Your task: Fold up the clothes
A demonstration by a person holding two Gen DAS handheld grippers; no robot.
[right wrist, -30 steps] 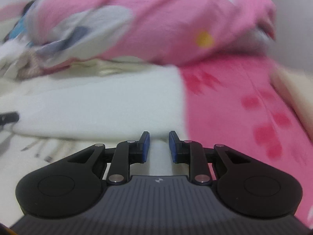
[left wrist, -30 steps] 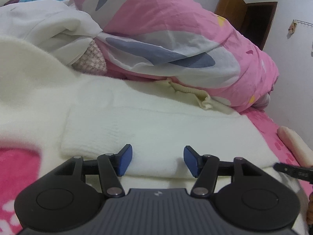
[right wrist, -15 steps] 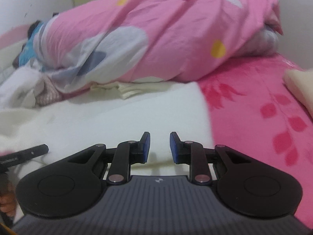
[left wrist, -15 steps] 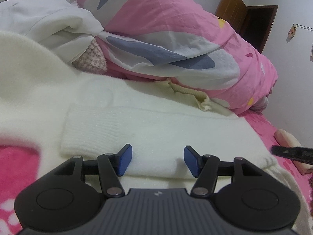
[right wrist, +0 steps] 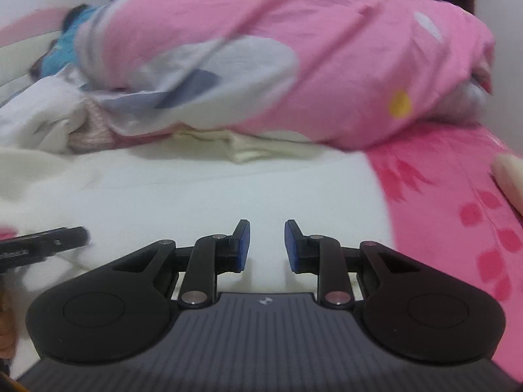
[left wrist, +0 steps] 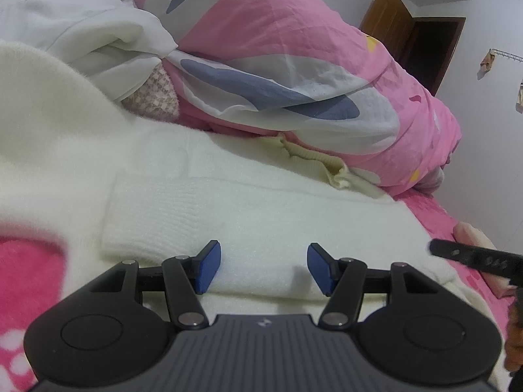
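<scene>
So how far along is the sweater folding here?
Partly done: the white sweater lies flat with a cuffed sleeve folded across it. Nothing is in hand; the left gripper and right gripper are open. Folding it smaller remains.

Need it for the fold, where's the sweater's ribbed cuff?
In the left wrist view, the ribbed cuff lies on the white sweater, just ahead-left of the left hand-held gripper.

Pink bed [right wrist: 457, 196]: cream sweater [left wrist: 261, 215], pink quilt [left wrist: 294, 49] on it.
</scene>
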